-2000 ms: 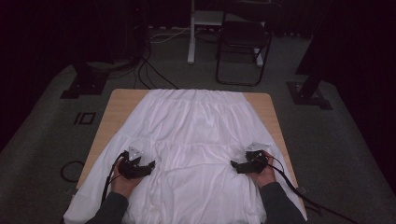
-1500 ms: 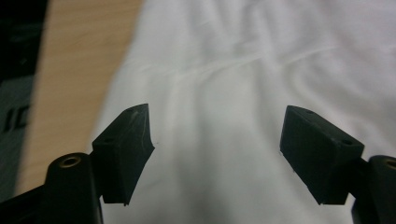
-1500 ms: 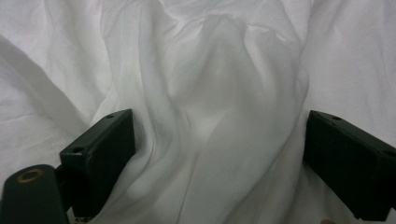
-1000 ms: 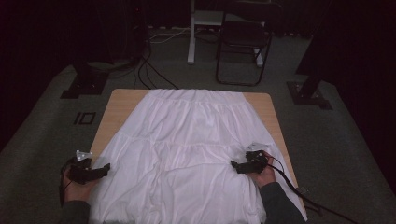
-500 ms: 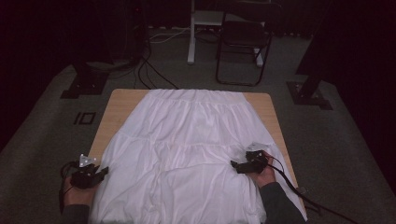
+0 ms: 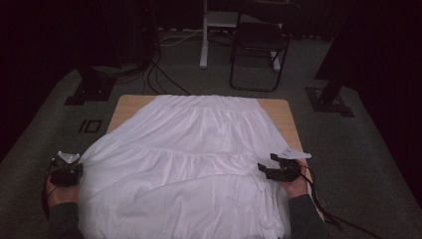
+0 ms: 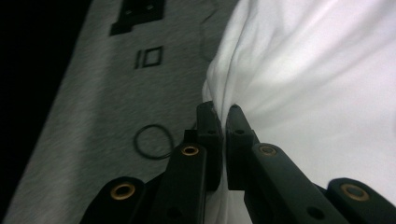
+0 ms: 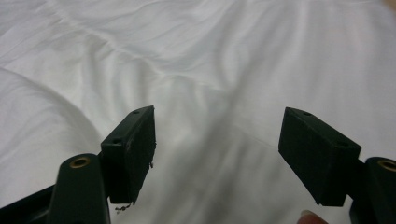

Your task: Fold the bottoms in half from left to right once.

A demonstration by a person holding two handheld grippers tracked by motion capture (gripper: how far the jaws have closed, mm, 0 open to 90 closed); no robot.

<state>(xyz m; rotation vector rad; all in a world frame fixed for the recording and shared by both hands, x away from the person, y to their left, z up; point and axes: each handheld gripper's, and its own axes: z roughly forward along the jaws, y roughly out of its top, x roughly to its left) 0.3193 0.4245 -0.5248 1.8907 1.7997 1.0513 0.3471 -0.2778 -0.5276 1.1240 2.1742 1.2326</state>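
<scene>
A white tiered cloth lies spread over the wooden table and hangs off its near edges. At the cloth's left edge my left gripper is shut on a fold of the fabric; in the left gripper view the jaws pinch the white cloth between them. My right gripper hovers over the cloth's right side, pointing left. Its jaws stand apart and have just been closing, with only flat cloth beneath them and nothing pinched.
A dark folding chair and a white stand post are on the grey carpet behind the table. Black stand bases flank it, with cables between. A cable loop lies on the floor at the left.
My left gripper left the cloth's middle, went to its left edge and shut on the fabric there. My right gripper rose slightly and its jaws narrowed.
</scene>
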